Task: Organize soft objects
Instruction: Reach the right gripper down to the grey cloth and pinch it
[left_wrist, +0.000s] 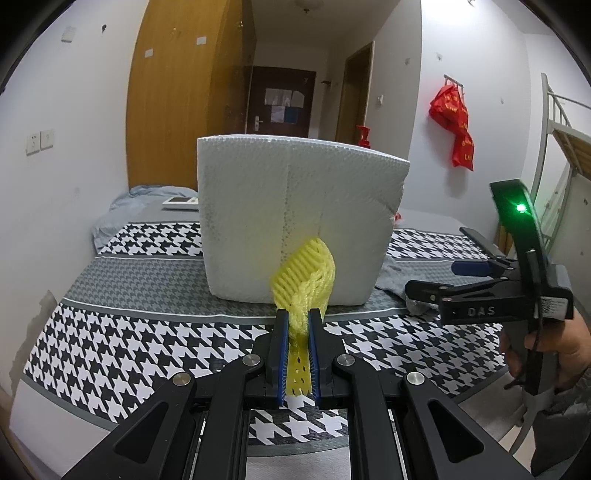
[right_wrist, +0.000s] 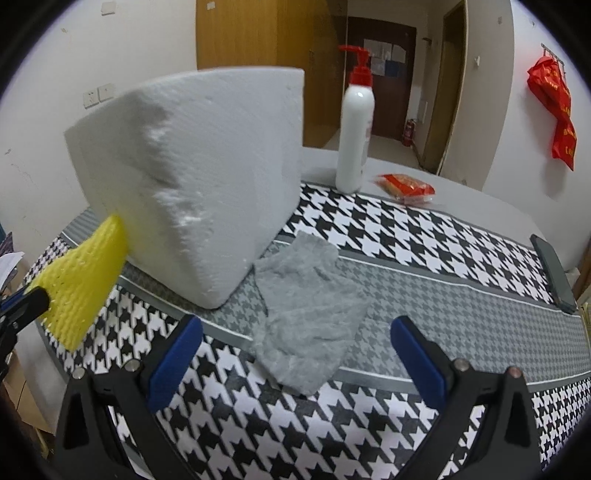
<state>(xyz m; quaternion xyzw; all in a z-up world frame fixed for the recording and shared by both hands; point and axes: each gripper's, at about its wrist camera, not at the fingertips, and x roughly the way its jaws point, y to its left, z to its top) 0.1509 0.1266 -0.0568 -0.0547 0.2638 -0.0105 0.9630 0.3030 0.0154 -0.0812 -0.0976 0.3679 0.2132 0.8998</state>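
The left gripper (left_wrist: 298, 332) is clamped on a yellow foam net (left_wrist: 304, 280), lifted just before the white foam block (left_wrist: 295, 221) on the bed (likely its destination), while the right gripper (right_wrist: 295, 354), jaws apart, hovers over the grey cloth (right_wrist: 306, 306), seemingly to grasp it.

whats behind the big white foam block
From the right wrist view, a white pump bottle and a red snack packet lie beyond the foam block. Anything directly behind its bulk is hidden.
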